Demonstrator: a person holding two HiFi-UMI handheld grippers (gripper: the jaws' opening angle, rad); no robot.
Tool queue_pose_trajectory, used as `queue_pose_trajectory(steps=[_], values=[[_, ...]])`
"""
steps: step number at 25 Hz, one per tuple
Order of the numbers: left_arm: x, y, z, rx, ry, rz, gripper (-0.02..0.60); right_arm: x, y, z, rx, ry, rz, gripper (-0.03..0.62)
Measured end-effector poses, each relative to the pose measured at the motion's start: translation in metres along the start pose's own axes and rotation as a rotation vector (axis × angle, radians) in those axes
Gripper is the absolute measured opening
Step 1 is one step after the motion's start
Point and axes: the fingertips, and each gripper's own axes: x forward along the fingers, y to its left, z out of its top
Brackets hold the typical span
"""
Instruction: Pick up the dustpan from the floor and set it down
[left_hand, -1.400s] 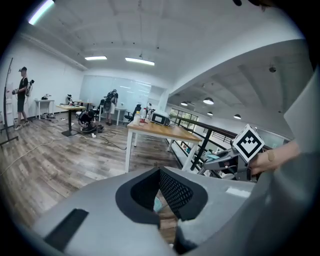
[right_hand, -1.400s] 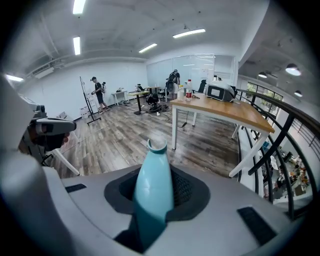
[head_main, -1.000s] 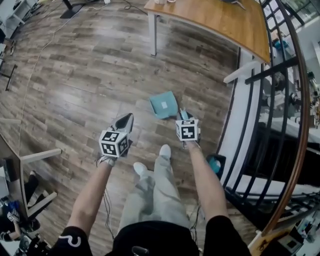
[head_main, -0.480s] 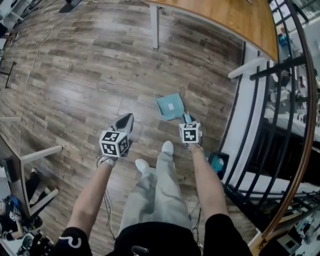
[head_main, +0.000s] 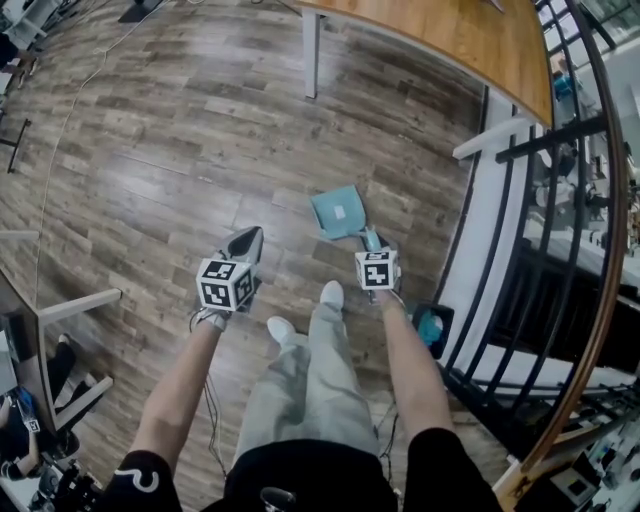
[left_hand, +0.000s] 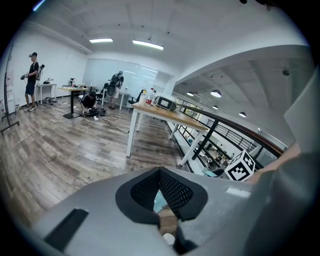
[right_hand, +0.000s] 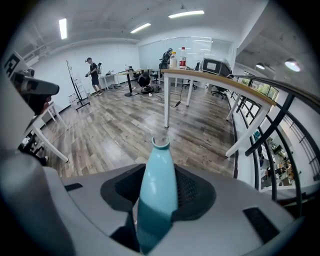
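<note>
The dustpan (head_main: 338, 212) is set on the floor (head_main: 150, 150) mid-frame, its handle (right_hand: 156, 190) loose between the just-opening jaws of the right gripper (head_main: 372, 240), so a pull back is likely called for next; the left gripper (head_main: 248, 243) is closed, empty.

Right claw (head_main: 369, 240) wider round dustpan handle (right_hand: 158, 175)

Bare wooden floor (head_main: 150, 160) lies open to the left and ahead. On the right, a black railing (head_main: 552, 137) closes in near the dustpan (head_main: 337, 212). The worktop (head_main: 450, 40) and its white leg (head_main: 310, 52) stand well ahead. The person's shoes (head_main: 331, 296) crowd the near side.
</note>
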Motion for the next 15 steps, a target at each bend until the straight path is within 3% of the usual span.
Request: queue_pose_trajectory(steps=[6, 15], values=[[-0.017, -0.005, 0.01, 0.024, -0.017, -0.007, -0.002, -0.027, -0.001, 0.007, 0.024, -0.026, -0.022, 0.15], [-0.046, -0.032, 0.027, 0.06, -0.044, -0.021, -0.002, -0.09, -0.005, 0.045, 0.055, -0.164, -0.045, 0.15]])
